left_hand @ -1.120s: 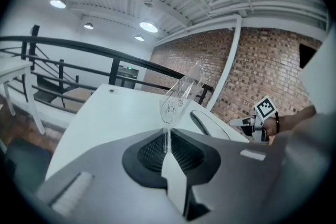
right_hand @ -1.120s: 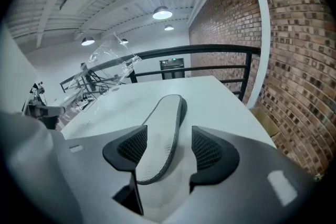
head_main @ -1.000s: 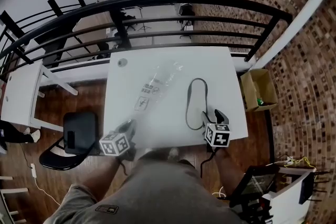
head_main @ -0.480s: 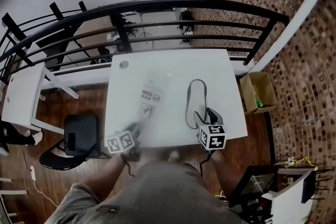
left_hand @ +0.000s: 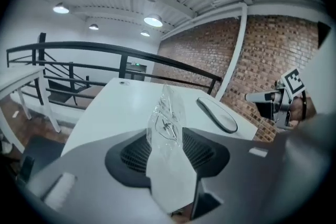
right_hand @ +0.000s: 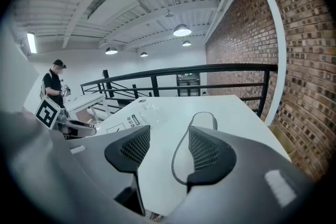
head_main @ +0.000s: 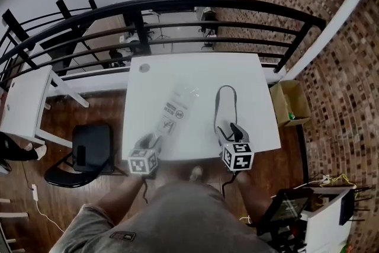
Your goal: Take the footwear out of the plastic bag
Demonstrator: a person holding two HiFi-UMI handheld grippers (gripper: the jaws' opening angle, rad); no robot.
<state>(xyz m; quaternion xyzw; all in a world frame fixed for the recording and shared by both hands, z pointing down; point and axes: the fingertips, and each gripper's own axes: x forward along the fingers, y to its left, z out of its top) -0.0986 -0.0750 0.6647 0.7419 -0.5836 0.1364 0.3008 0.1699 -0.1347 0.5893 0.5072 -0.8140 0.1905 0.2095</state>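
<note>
Left hand-held gripper's (head_main: pixel 151 140) jaws just parted around plastic bag (head_main: pixel 174 105); footwear (head_main: pixel 225 109) lies lengthwise toward railing (head_main: pixel 207 4).

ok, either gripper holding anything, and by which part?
Nothing. Left gripper: jaws have just been opening, plastic bag end loose between them. Right gripper: jaws just closing, apart at the footwear.

From overhead, the head camera looked steeply down on the white table (head_main: pixel 195 68). Cameras on the left gripper (head_main: pixel 148 142) and right gripper (head_main: pixel 231 130) sat low at its six-o'clock edge, facing twelve o'clock; all three shared the tabletop.
</note>
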